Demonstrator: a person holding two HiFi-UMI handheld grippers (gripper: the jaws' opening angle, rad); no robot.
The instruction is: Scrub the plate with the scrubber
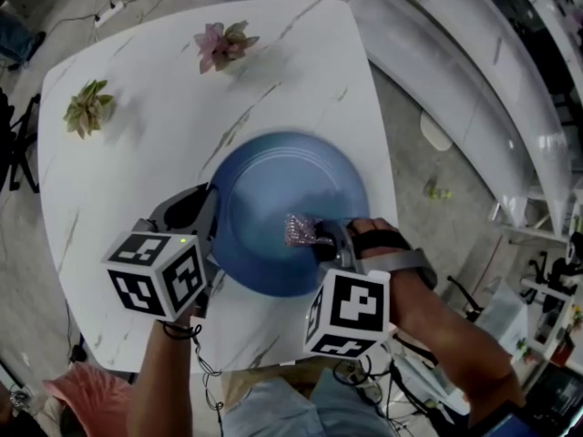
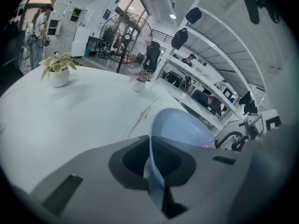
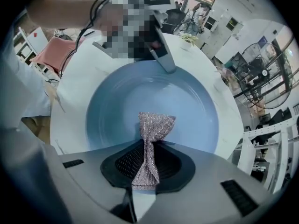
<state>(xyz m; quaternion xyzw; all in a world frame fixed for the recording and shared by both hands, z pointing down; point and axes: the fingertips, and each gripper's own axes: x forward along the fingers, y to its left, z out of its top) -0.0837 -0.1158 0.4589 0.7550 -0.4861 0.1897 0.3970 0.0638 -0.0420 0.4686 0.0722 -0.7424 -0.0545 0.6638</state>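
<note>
A blue plate rests on the white marble table. My left gripper is shut on the plate's left rim; in the left gripper view the thin rim runs between the jaws. A silvery pink mesh scrubber is pinched in my right gripper, its free end over the plate's lower middle. In the right gripper view the scrubber is squeezed at its waist and fans out above the plate. The left gripper shows at the plate's far rim.
Two small potted plants stand on the table's far side, one pink and one green and pink. The table's right edge runs close beside the plate. White shelving lies to the right.
</note>
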